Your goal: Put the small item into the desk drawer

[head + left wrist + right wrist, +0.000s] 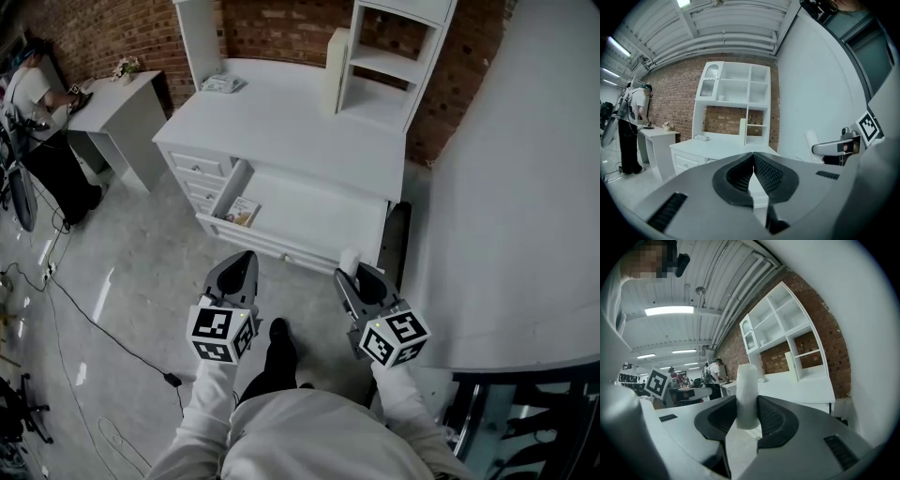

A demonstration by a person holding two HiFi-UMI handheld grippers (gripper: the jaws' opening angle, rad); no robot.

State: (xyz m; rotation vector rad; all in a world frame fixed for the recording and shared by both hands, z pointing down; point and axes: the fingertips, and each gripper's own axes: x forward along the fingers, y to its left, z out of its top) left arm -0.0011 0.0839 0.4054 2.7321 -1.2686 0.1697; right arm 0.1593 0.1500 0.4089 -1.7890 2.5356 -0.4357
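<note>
A white desk (281, 122) has its wide drawer (309, 225) pulled open toward me; a small card-like item (242, 212) lies at the drawer's left end. My right gripper (354, 272) is shut on a small white cylinder (746, 394), which stands upright between the pads (771, 420) and shows as a white tip (350, 260) just short of the drawer front. My left gripper (242, 272) hovers at the same distance from the drawer, its jaws closed together with nothing between them (753, 161).
A white hutch (389, 56) with shelves stands on the desk's back right. Small drawers (197, 178) line the desk's left side. A large white curved panel (525, 187) rises at right. A person (28, 94) works at a side table (112, 108) at far left; cables (84, 319) cross the floor.
</note>
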